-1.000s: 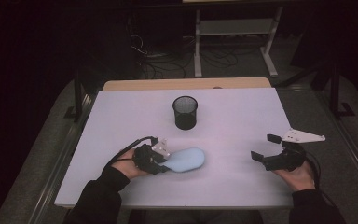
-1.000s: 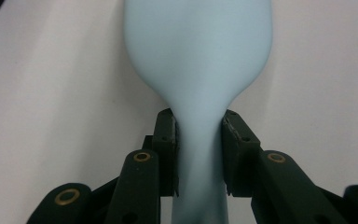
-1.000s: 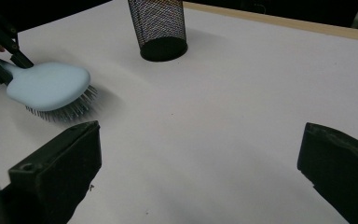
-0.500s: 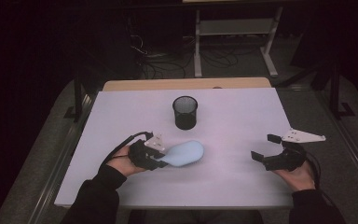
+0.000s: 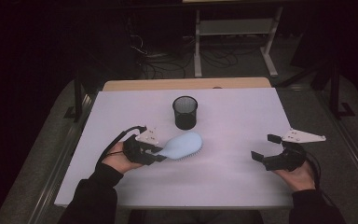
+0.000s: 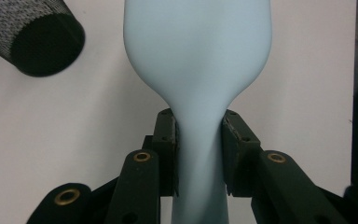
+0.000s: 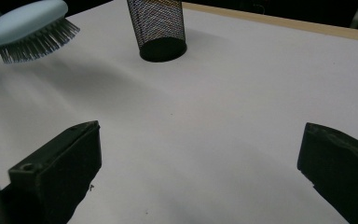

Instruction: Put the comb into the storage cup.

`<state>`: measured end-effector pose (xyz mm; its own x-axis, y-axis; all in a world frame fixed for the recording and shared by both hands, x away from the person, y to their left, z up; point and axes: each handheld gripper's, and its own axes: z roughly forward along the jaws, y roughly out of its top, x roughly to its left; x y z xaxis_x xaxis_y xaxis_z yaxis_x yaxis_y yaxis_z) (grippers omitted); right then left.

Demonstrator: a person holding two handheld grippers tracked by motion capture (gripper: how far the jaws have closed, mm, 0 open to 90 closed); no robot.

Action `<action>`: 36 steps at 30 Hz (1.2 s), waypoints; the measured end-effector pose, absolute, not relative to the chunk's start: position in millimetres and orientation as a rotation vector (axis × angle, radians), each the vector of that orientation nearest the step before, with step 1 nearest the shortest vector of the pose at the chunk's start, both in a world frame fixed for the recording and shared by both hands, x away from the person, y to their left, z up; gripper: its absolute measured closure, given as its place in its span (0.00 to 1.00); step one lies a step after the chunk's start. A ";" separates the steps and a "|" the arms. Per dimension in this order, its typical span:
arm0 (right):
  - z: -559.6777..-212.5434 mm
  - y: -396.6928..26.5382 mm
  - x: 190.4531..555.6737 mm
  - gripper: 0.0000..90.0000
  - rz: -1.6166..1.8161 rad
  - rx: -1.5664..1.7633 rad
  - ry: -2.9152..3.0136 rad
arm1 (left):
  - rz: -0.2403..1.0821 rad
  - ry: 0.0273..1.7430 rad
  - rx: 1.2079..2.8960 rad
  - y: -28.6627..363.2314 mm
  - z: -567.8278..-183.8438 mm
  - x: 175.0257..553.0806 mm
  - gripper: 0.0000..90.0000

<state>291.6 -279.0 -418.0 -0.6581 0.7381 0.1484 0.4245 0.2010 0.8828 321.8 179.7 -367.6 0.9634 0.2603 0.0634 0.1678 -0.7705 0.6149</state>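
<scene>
Hairbrush (image 5: 182, 145), pale blue, held by its handle in the left claw (image 5: 154, 156) and raised off the white counter (image 5: 233, 186), bristles facing down. In the left gripper view the two black pads (image 6: 168, 149) press against either side of the narrow handle, just below the point where it widens into the broad brush head (image 6: 198, 42); the grip appears firm and centred. In the right gripper view the bristles hang clear above the counter surface, with a soft shadow beneath them, so the pickup can be judged complete.

The black mesh cup (image 5: 185, 112) stands upright near the middle of the counter, just beyond the tip of the brush head and apart from it. It is open at the top, and nothing can be seen projecting from it.

The right claw (image 5: 266, 148) rests low at the person's right side of the counter, its jaws standing wide apart with nothing between them, well away from both brush and cup.

Stage of work, as a judgement: grasp and lift are done; the carry to the cup, the tipping of the brush to an upright attitude, its lowering into the cup mouth and the release all remain.
</scene>
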 end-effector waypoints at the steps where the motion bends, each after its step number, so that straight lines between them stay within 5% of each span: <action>1: -417.9 -279.0 291.6 0.00 1.440 1.097 2.173 | 0.198 0.301 2.461 180.0 -366.6 321.6 0.78; 36: -384.8 -262.1 290.2 0.00 1.502 1.027 2.229 | 0.335 0.314 2.289 178.1 -337.8 319.4 0.78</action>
<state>290.2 -262.1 -384.8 -0.7151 0.6794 0.1644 0.4074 0.2140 0.8878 319.4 178.1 -337.8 0.9346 0.3266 0.1407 0.1196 -0.6613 0.7405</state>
